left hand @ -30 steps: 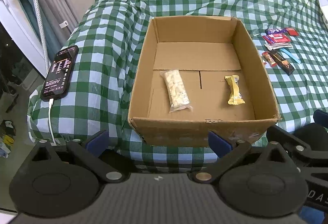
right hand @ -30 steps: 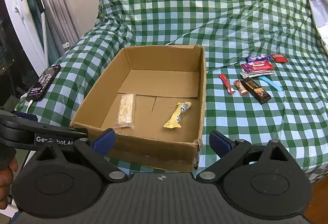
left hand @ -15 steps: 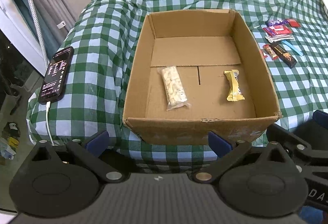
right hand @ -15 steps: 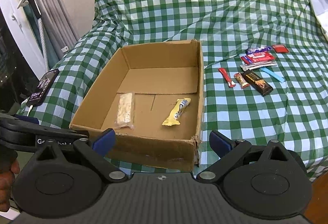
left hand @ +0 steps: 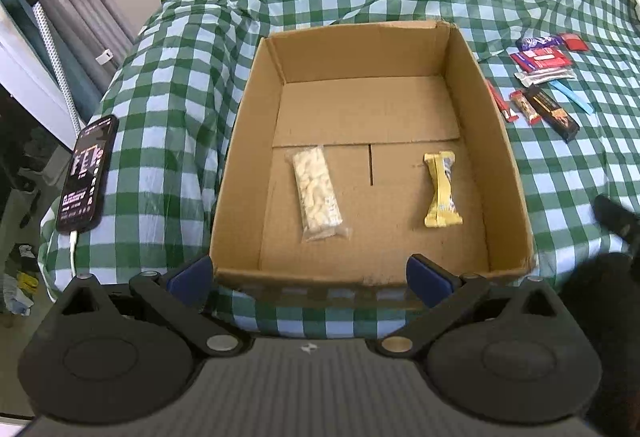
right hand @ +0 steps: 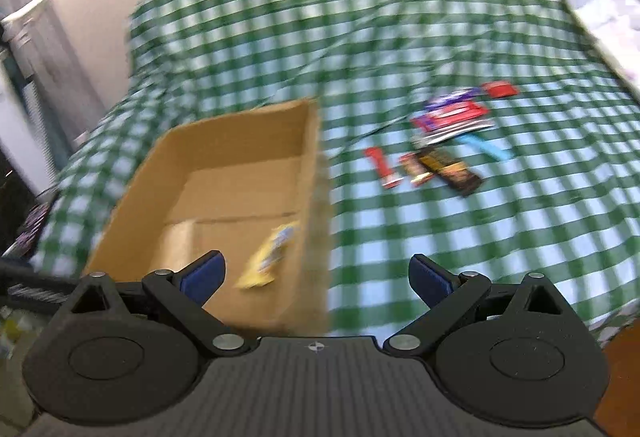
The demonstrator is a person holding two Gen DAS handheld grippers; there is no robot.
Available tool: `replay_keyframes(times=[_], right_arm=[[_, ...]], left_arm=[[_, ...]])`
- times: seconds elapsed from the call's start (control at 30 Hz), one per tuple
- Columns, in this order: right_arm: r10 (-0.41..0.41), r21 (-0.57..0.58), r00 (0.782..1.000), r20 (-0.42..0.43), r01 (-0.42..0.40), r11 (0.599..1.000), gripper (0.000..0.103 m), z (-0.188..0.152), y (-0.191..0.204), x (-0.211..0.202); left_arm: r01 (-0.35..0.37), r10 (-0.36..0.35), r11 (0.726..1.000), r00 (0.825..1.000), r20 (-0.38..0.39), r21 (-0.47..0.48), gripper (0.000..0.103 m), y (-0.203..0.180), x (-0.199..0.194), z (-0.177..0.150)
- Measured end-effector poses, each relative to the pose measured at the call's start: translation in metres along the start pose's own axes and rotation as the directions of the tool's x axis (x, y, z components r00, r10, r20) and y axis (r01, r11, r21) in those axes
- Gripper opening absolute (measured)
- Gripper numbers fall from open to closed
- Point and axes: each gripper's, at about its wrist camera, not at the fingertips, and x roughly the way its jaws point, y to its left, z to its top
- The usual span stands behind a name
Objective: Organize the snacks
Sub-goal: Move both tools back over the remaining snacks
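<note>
Both hand-held grippers, left (left hand: pixel 308 275) and right (right hand: pixel 316 277), gape wide and empty near the cardboard box (left hand: pixel 508 165) holding 2 snacks, so fetching from the snack pile (right hand: pixel 444 141) on the bed beside it seems next.

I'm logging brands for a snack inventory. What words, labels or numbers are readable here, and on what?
None can be read.
Phone screen: text too small.
Snack wrappers on the cloth: print too small; blurred in the right wrist view.
Yellow bar in the box: print illegible.
</note>
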Motion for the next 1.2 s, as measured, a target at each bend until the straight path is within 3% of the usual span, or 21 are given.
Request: replay_keyframes(times=[0.2, 0.4, 0.57, 0.7, 0.8, 0.87, 0.93, 0.97, 1.0, 1.1, 1.2], right_arm=[[-0.122, 0.037, 0.992, 0.022, 0.121, 0.992, 0.098, 0.016, -0.065, 0.029], [-0.200, 0.004, 0.980, 0.016, 0.200, 0.980, 0.098, 0.036, -0.124, 0.090], [-0.221, -0.051, 0.975, -0.035, 0.219, 0.974, 0.098, 0.052, -0.164, 0.171], [-0.201, -0.130, 0.976, -0.079, 0.190, 0.973, 0.098, 0.065, -0.177, 0.230], [-0.187, -0.276, 0.980, -0.062, 0.163, 0.947, 0.098, 0.071, -0.174, 0.265], [-0.158, -0.370, 0.986, -0.060, 0.125, 0.921, 0.093, 0.072, -0.171, 0.282], [-0.105, -0.396, 0.992, -0.076, 0.066, 0.916, 0.060, 0.072, -0.172, 0.288], [-0.055, -0.371, 0.995, -0.080, 0.022, 0.929, 0.047, 0.074, -0.175, 0.285], [-0.051, -0.355, 0.996, -0.078, 0.020, 0.935, 0.041, 0.074, -0.176, 0.283], [-0.149, -0.310, 0.987, -0.066, 0.122, 0.943, 0.041, 0.068, -0.189, 0.266], [-0.246, -0.134, 0.967, -0.065, 0.236, 0.962, 0.041, 0.062, -0.226, 0.235]], left_arm=[[-0.004, 0.004, 1.000, 1.000, -0.023, 0.011, 0.103, -0.023, 0.012, 0.028], [0.000, 0.001, 0.999, 1.000, -0.027, 0.036, 0.103, -0.057, 0.025, 0.062], [0.015, -0.014, 0.998, 1.000, -0.017, 0.065, 0.103, -0.089, 0.035, 0.092], [0.019, -0.019, 0.994, 1.000, -0.008, 0.105, 0.103, -0.116, 0.044, 0.115], [0.015, -0.016, 0.991, 1.000, 0.003, 0.136, 0.103, -0.135, 0.051, 0.129], [0.019, -0.021, 0.988, 1.000, 0.012, 0.151, 0.103, -0.149, 0.056, 0.140], [0.038, -0.043, 0.986, 0.999, 0.025, 0.162, 0.103, -0.163, 0.060, 0.148], [0.053, -0.060, 0.984, 0.998, 0.033, 0.171, 0.103, -0.172, 0.062, 0.153], [0.077, -0.086, 0.981, 0.995, 0.044, 0.180, 0.103, -0.182, 0.064, 0.158], [0.150, -0.165, 0.966, 0.985, 0.055, 0.212, 0.103, -0.217, 0.077, 0.170], [0.265, -0.276, 0.939, 0.961, 0.018, 0.221, 0.103, -0.252, 0.103, 0.189]])
